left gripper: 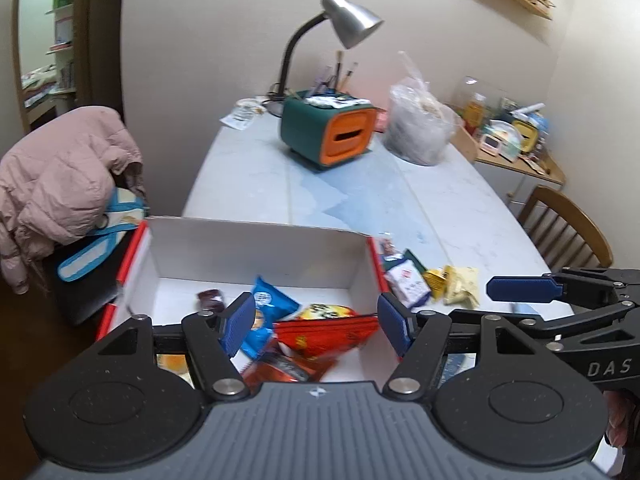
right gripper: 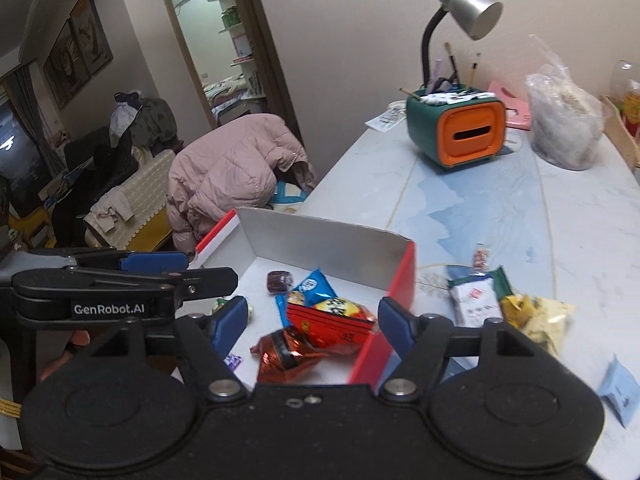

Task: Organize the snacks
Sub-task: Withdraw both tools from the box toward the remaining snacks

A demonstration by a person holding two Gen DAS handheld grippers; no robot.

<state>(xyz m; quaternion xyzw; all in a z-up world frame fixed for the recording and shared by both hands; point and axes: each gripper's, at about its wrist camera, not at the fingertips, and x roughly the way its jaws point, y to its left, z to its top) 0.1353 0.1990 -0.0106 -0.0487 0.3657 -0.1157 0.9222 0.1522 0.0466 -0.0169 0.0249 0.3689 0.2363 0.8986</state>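
Both grippers hang above an open red-and-white box point(left gripper: 260, 252) that sits at the near edge of the worktop point(left gripper: 256, 172). The left gripper point(left gripper: 316, 326) has its jaws spread wide with nothing between the blue pads; the snacks seen through the gap lie below in the box. The right gripper point(right gripper: 310, 326) is the same: jaws wide apart, gripping nothing.

Inside the box lie a red packet point(right gripper: 332, 326), a blue packet point(left gripper: 272, 300), a shiny orange-red wrapper point(right gripper: 286, 354) and a small dark sweet point(right gripper: 279, 281), loosely heaped toward the near right corner.

More snacks rest on the worktop just outside the box's right wall: a white packet point(right gripper: 474, 300), a yellow packet point(right gripper: 540, 320) beside it, and a pale blue packet point(right gripper: 620, 392) nearer the edge, apart from the others.

Farther back on the worktop stand a green and orange desk organiser point(left gripper: 328, 130), a silver lamp point(left gripper: 348, 20) behind it, and a clear plastic bag point(left gripper: 420, 124) to its right. A pink padded jacket point(left gripper: 64, 172) is draped over a chair left of the worktop.
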